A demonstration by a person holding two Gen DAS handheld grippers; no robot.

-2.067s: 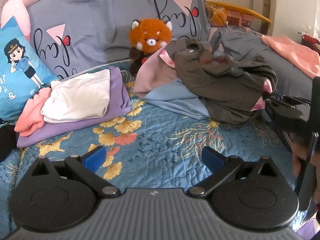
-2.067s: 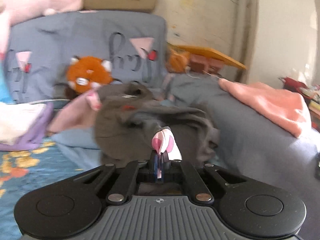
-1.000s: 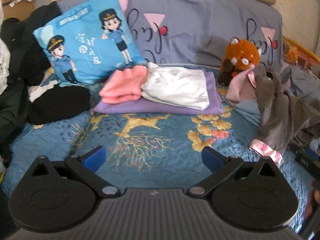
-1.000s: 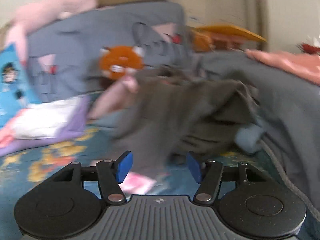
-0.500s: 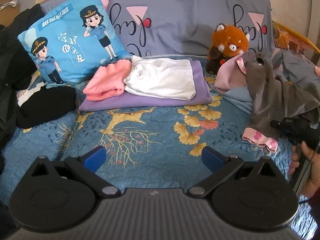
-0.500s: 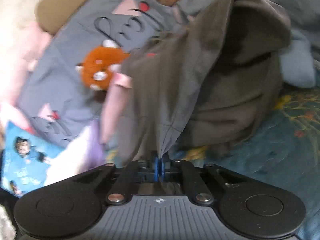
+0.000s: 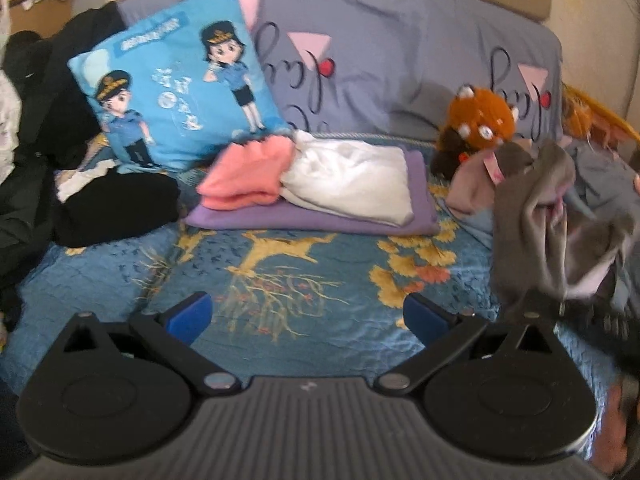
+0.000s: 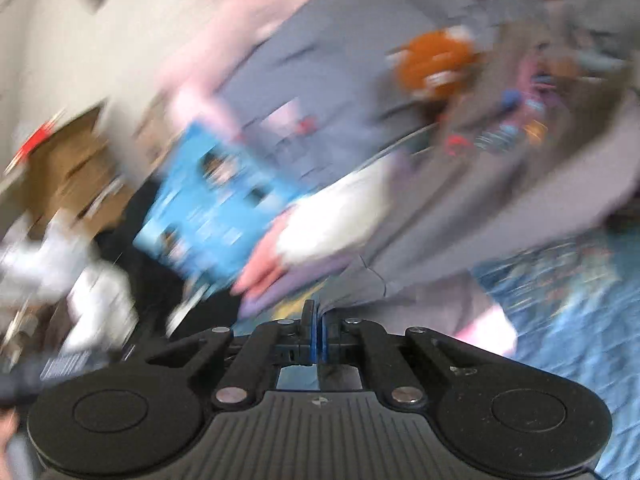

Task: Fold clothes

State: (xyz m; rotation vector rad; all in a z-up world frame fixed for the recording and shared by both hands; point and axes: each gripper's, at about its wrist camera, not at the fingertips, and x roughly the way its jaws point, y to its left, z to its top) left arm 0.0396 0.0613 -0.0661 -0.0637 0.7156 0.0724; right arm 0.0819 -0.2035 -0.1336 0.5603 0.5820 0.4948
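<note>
Two grippers are at work over the bed. The right gripper [image 8: 319,334] has its blue pads pressed together on an edge of a grey-brown garment [image 8: 472,216], and the cloth fans upward and to the right from that pinch. Its picture is badly smeared, so fine detail is hard to read, but small coloured marks show near the top of the fabric and a pink cuff [image 8: 490,330] hangs at the lower edge.

From the left wrist view the same garment [image 7: 536,220] hangs in loose vertical folds at the right side of the bed, lifted and rumpled, with a paler pinkish lining showing inside the folds. It sits in front of a heap of pink and pale blue clothes.

The left gripper [image 7: 306,316] has its fingers spread wide with nothing between them, above the blue floral quilt [image 7: 280,280].

Farther back on the quilt lies a neat stack: a purple folded piece [image 7: 320,218] underneath, with a white one [image 7: 352,184] and a coral one [image 7: 244,178] on top. A blue cartoon cushion [image 7: 176,80] leans behind the stack, and an orange plush toy [image 7: 478,124] sits beside the heap.
</note>
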